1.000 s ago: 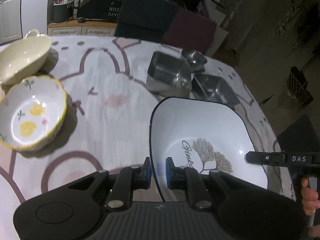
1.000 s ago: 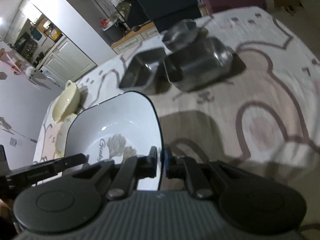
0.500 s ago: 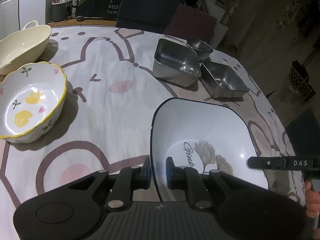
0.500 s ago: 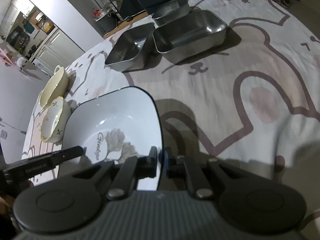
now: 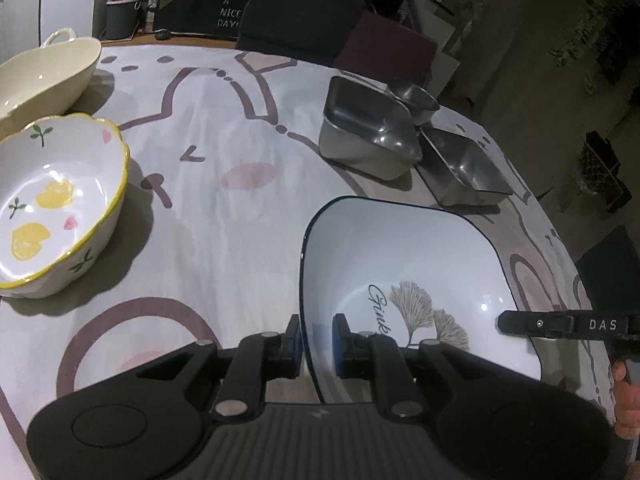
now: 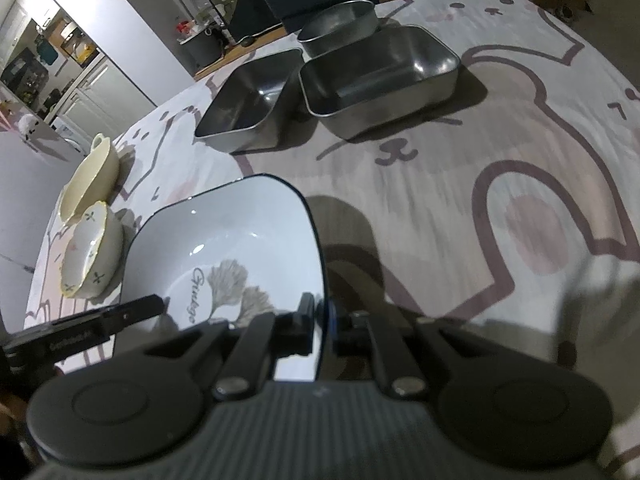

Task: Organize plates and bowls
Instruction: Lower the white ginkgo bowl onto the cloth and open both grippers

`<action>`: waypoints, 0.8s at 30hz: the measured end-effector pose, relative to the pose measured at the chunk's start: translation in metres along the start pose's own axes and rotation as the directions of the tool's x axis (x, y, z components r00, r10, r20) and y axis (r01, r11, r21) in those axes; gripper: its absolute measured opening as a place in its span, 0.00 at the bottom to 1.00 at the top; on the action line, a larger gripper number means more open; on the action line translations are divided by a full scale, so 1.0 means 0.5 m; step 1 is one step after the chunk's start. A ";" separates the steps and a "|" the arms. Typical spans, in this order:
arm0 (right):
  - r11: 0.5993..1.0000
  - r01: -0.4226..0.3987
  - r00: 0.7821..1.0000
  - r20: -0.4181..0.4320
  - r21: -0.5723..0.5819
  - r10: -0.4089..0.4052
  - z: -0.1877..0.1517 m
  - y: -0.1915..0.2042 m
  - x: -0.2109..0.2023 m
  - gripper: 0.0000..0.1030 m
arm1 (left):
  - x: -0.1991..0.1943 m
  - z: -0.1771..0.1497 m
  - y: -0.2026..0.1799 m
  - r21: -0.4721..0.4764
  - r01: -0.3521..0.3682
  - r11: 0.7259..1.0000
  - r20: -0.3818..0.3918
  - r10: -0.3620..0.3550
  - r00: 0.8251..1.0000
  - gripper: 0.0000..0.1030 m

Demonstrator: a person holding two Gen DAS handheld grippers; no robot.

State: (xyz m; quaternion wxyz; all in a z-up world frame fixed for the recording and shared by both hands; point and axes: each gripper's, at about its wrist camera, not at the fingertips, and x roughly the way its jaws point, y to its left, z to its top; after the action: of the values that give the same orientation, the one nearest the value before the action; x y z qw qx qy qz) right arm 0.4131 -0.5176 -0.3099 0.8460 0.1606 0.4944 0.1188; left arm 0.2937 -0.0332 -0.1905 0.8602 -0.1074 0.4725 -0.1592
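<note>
1. The left gripper (image 5: 316,338) is clamped on the left rim of the square white bowl (image 5: 404,272), one pad inside the wall and one outside.
2. The right gripper (image 6: 322,320) pinches the opposite rim, its jaws nearly together with only the thin wall between them.
3. The bowl, with a dark edge and a ginkgo print, hangs between both grippers over the patterned tablecloth (image 5: 240,208); whether its base touches the cloth yet is hard to tell.
4. Left of it sit the scalloped floral bowl (image 5: 52,208) and, behind that, the cream handled bowl (image 5: 44,72). Three steel containers (image 5: 370,132) stand farther back.
5. The step looks like setting the bowl down. Both hands should lower together, keeping the rim level, and release only once the base rests flat.
</note>
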 end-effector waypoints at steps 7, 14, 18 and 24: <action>1.000 0.015 1.000 0.004 -0.011 -0.015 0.002 -0.001 0.015 0.09 | 0.013 -0.002 0.005 -0.009 -0.004 1.000 -0.003 0.004 1.000 0.17; 0.998 0.043 0.999 0.014 -0.055 -0.042 -0.002 0.010 0.017 0.10 | 0.015 -0.001 0.008 -0.022 -0.005 1.000 -0.010 0.004 1.000 0.17; 0.998 0.030 0.999 0.012 -0.051 -0.030 -0.002 0.007 0.016 0.10 | 0.015 -0.002 0.006 -0.007 -0.005 1.000 -0.010 0.005 1.000 0.19; 0.997 0.033 0.999 0.016 -0.067 -0.032 -0.005 0.000 0.015 0.16 | 0.015 -0.005 0.001 0.006 -0.007 1.000 -0.030 0.007 1.000 0.32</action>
State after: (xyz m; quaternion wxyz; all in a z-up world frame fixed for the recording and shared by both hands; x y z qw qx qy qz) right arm 0.4145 -0.5144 -0.3169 0.8563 0.1250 0.4865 0.1204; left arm 0.2953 -0.0355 -0.1981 0.8537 -0.1007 0.4855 -0.1591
